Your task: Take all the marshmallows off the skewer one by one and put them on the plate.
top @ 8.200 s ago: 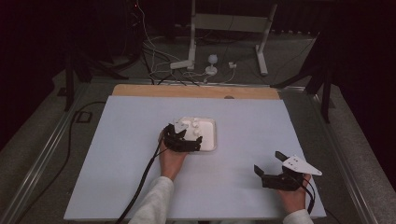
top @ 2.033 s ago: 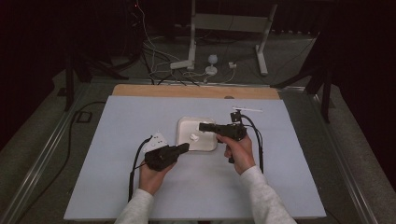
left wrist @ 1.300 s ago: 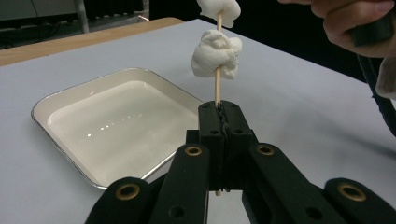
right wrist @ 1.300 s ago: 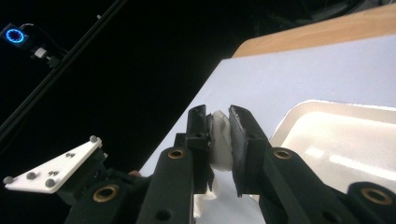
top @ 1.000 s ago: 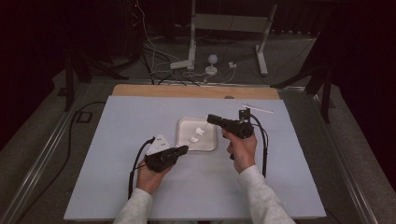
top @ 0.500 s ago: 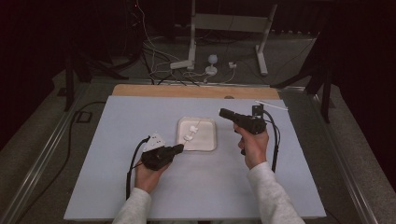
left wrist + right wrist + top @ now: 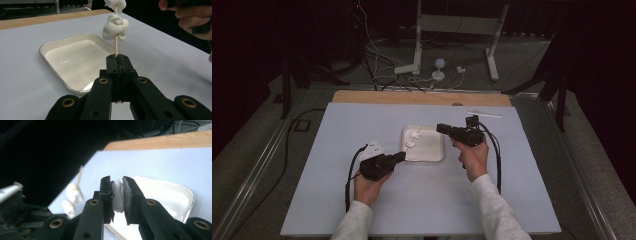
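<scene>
**Marshmallow Threading: Third Piece Held Ready**

The left tongs (image 7: 117, 60), at lower centre of the left gripper view, are clamped tight on a wooden skewer (image 7: 115, 45) held upright, so its point stays accessible. Two marshmallows (image 7: 115, 27) are already threaded on it. The right tongs (image 7: 117, 185) pinch a further marshmallow (image 7: 117, 195) by its sides, leaving a clear path for the skewer through its middle. The white tray (image 7: 432, 150) at frame centre on the tabletop (image 7: 337, 125) sits between both hands, below the work, probably to catch dropped pieces.
</scene>
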Demonstrator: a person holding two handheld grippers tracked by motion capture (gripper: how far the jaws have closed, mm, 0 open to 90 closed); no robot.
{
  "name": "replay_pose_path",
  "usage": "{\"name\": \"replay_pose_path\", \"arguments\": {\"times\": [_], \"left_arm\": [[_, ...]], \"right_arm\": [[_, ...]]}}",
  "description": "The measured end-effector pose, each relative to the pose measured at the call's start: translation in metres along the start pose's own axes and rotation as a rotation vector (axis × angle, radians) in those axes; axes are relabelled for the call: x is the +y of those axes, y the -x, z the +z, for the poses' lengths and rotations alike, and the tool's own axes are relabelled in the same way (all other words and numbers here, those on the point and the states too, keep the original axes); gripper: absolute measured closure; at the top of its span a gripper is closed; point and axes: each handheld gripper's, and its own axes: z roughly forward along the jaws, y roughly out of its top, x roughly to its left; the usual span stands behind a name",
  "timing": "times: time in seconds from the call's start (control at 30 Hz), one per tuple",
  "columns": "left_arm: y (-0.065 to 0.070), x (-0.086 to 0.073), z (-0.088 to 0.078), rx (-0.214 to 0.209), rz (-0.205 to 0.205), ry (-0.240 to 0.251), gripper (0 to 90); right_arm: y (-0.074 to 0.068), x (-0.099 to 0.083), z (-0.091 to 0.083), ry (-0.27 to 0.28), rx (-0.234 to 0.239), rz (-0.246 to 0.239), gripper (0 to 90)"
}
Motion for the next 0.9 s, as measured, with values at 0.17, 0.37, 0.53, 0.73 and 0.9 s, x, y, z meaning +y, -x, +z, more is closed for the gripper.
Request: {"name": "replay_pose_path", "arguments": {"times": [0.17, 0.37, 0.53, 0.73, 0.9], "left_arm": [[0.000, 0.000, 0.000, -0.001, -0.005, -0.001, 90.0], [-0.001, 0.000, 0.001, 0.002, -0.009, -0.004, 90.0], [-0.003, 0.000, 0.000, 0.006, -0.016, -0.004, 90.0], [-0.003, -0.001, 0.000, 0.012, -0.022, -0.005, 90.0], [-0.004, -0.001, 0.001, 0.014, -0.023, -0.007, 90.0]], "right_arm": [[0.001, -0.005, 0.013, -0.044, -0.031, -0.019, 78.3], [0.009, -0.015, 0.034, -0.109, -0.066, -0.008, 69.7], [0.014, -0.018, 0.043, -0.141, -0.091, 0.007, 50.2], [0.013, -0.019, 0.043, -0.141, -0.080, -0.006, 34.4], [0.010, -0.018, 0.040, -0.133, -0.056, -0.014, 26.5]]}}
